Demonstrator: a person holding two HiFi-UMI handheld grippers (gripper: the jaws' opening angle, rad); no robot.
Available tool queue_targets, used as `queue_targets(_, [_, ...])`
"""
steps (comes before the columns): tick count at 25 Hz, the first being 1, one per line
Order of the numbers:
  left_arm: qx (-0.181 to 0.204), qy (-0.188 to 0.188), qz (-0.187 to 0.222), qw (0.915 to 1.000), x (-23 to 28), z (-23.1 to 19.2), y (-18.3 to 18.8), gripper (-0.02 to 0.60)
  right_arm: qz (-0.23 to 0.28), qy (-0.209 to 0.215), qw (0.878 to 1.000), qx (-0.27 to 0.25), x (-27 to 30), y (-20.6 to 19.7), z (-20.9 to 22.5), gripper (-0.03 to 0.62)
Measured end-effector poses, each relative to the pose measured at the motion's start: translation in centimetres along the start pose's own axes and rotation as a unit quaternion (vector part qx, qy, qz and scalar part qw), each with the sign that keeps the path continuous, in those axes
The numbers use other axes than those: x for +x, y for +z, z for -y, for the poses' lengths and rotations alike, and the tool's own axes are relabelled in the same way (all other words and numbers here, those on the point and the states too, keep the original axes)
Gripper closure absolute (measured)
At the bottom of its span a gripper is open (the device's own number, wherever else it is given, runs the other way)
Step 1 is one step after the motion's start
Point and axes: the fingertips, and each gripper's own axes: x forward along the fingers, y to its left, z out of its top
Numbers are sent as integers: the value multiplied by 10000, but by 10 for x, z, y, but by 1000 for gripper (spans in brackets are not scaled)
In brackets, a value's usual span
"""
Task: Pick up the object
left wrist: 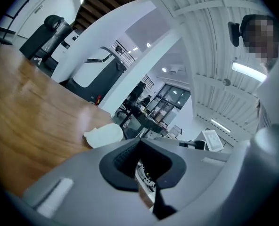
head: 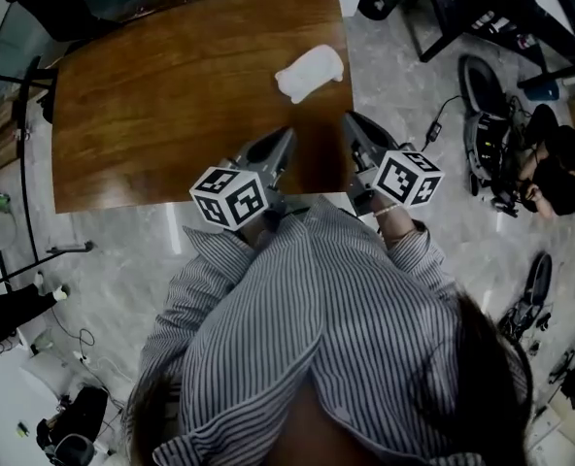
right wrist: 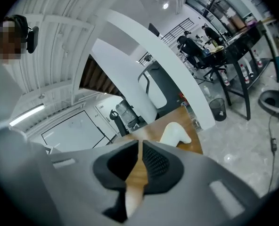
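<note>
A white, lumpy object (head: 312,71) lies on the brown wooden table (head: 171,95) near its far right corner. It also shows as the white object (left wrist: 104,135) in the left gripper view and the white object (right wrist: 175,133) in the right gripper view, ahead of the jaws. My left gripper (head: 289,134) hovers over the table's near edge, its jaws together and empty (left wrist: 139,140). My right gripper (head: 349,119) hangs beside it, just short of the object. Only a narrow slit parts its jaws (right wrist: 140,142), and nothing is between them.
The table's right edge drops to a marble floor strewn with cables and gear (head: 491,144). A person (head: 559,168) crouches there. A black bin (right wrist: 218,108) stands on the floor past the table. Metal stands (head: 16,202) line the left side.
</note>
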Motion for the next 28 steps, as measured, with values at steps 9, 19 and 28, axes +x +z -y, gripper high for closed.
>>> queue_targets(9, [-345,-117,-399,9985,16,-41,-4,577,-285,-312,9987,273,48,-11,13,571])
queue_targets(19, [-722,-75,-409,9965,38,-54,-5,577,-789,-731,9902,890,71,-22,60,486])
queue_targets(28, [-763,-348,-739,9937,53,-55,-23,563,-878,-1140,9791,1438,117,-31,104,425])
